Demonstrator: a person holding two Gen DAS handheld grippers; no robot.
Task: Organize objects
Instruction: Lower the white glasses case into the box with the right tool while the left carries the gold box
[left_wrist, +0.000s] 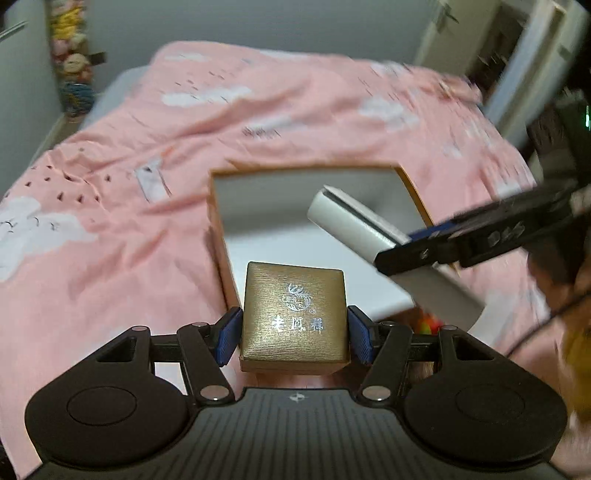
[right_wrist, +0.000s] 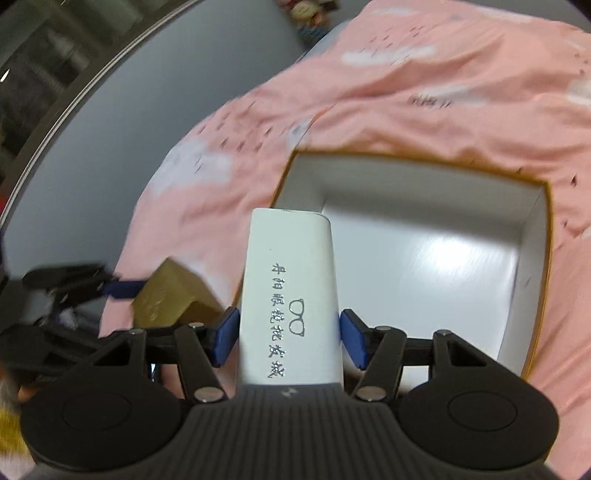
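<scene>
**Two boxes held over an open tray-box on the bed**

The left gripper (left_wrist: 294, 334) pinches a small gold box (left_wrist: 294, 317) between its blue pads (left_wrist: 228, 336), one pad pressed against each side. The box has a brushed gold top with a silver emblem and silver characters printed on it. It hangs above the near-left corner of an open cardboard box (left_wrist: 218, 221) that lies on the pink bedspread (left_wrist: 110, 184), roughly in the middle of the bed.

The right gripper (right_wrist: 288, 334) grips a long white case (right_wrist: 291, 295) lengthwise, its blue pads (right_wrist: 226, 334) closed against the case's two long sides. The case carries a line of dark characters and a small drawing of spectacles. In the left wrist view the same case (left_wrist: 354, 225) comes in from the right, tilted, with its far end over the inside of the open box, and the right gripper (left_wrist: 454, 245) shows as a dark, blurred shape behind it. Whether the case's tip touches the box floor is hard to judge, as both views are smeared.

The open box (right_wrist: 532, 206) has brown outer walls and a white glossy inside with nothing lying in it. In the right wrist view the gold box (right_wrist: 173, 295) and the left gripper (right_wrist: 122, 290) sit at the left, just beside the open box's near-left corner.

The bedspread is patterned with white clouds and small dark birds. Stuffed toys (left_wrist: 72, 55) are piled by the wall beyond the far-left corner of the bed.
</scene>
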